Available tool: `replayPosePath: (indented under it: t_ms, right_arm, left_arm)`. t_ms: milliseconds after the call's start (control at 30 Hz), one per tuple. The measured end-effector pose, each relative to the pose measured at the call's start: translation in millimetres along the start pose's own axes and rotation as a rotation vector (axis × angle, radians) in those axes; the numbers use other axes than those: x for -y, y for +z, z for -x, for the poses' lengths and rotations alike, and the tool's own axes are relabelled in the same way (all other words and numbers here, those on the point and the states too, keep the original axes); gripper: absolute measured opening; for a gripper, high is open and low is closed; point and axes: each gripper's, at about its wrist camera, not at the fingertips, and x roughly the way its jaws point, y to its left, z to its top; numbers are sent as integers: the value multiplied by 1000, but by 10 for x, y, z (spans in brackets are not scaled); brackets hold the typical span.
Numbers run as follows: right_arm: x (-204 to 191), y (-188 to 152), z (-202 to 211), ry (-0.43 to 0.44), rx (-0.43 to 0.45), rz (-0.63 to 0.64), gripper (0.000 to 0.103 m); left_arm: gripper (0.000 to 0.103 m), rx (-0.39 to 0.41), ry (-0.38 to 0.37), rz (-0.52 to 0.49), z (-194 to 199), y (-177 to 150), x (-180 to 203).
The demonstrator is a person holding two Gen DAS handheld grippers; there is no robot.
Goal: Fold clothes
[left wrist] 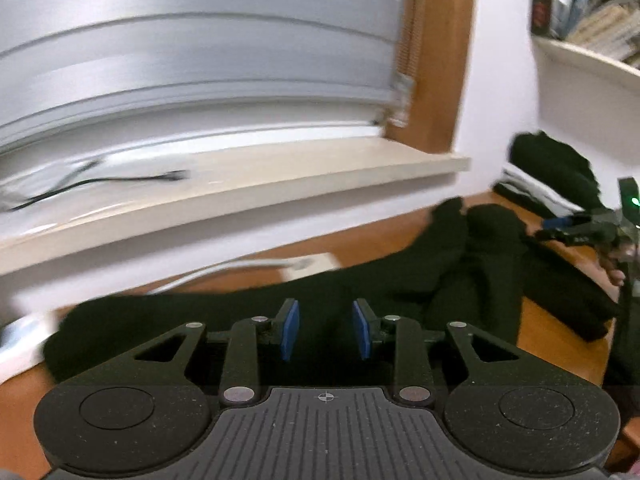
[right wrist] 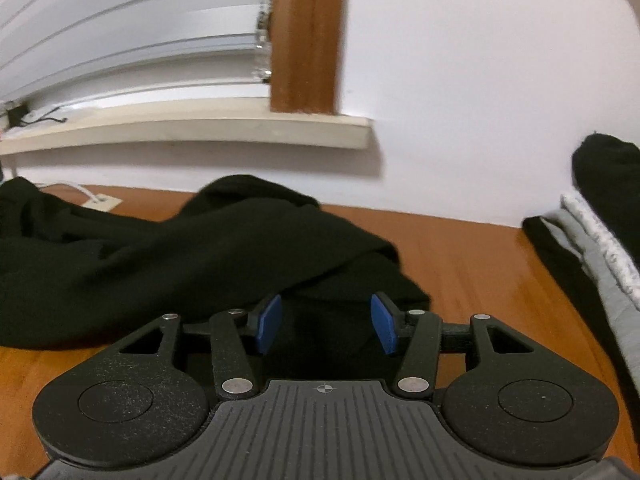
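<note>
A black garment [left wrist: 400, 288] lies crumpled and spread across the wooden table [left wrist: 552, 320]. My left gripper [left wrist: 326, 330] hovers over its near part, open, with only cloth showing behind the gap between the blue pads [left wrist: 290, 330]. The right wrist view shows the same garment [right wrist: 200, 256] bunched up on the left. My right gripper [right wrist: 326, 324] is open over the garment's near right edge, and nothing is pinched between its pads [right wrist: 269, 324]. That right gripper [left wrist: 560, 228] also appears at the far right of the left wrist view, held by a hand [left wrist: 614, 270].
A stack of folded clothes [right wrist: 592, 248], grey with a black piece on top, sits against the wall at the right. A white socket block with a cable [left wrist: 308, 264] lies behind the garment. Above are a window sill [left wrist: 280, 184], blinds and a book shelf [left wrist: 592, 40].
</note>
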Motion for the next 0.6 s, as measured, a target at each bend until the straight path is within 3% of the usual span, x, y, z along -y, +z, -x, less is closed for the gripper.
replayPosePath:
  t_ms: [133, 233, 433, 600]
  right_arm:
    - [92, 58, -161, -38, -21, 35, 55]
    - [150, 92, -354, -120, -63, 101, 55]
    - [312, 175, -438, 18, -22, 122, 55]
    - [278, 230, -595, 59, -38, 177, 55]
  left_arm:
    - [33, -30, -52, -58, -476, 220, 260]
    - [35, -44, -92, -77, -807, 428, 419]
    - [40, -70, -187, -96, -1505, 839, 745]
    - [45, -132, -240, -127, -2284, 1026, 1081]
